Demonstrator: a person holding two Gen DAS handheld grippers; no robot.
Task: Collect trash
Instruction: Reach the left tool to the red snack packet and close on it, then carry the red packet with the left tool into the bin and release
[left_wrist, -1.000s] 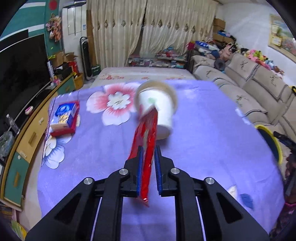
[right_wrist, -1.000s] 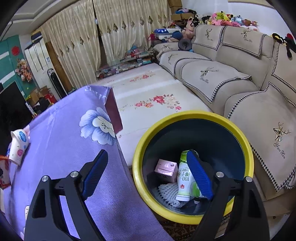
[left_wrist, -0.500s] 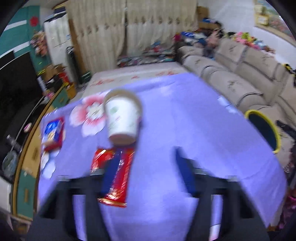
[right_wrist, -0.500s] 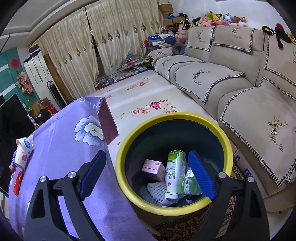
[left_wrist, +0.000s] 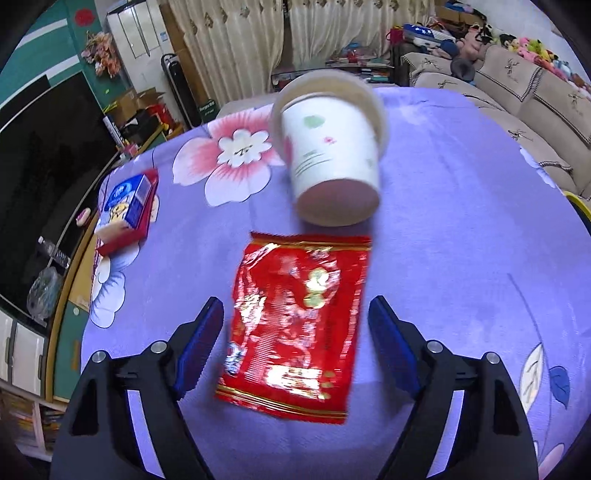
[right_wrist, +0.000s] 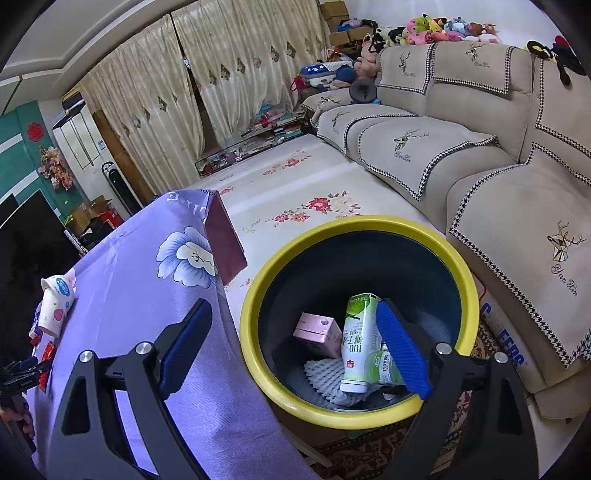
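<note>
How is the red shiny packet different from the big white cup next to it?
The red packet is flat and crinkly, while the white cup is round and tall. The packet lies spread out on the purple cloth; the cup lies tipped on its side, its bottom facing the camera. The packet sits between the open fingers of the left hand-held gripper; the cup is farther off, beyond them. Both are on the purple cloth, not yet in the bin.

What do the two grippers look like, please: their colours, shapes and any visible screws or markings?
Both look alike. The left gripper and the right gripper each have two angular matte black fingers with triangular cut-outs, round silver screws on top, and long ribbed blue pads on the inner faces. No cables, markings or sleeves show.
</note>
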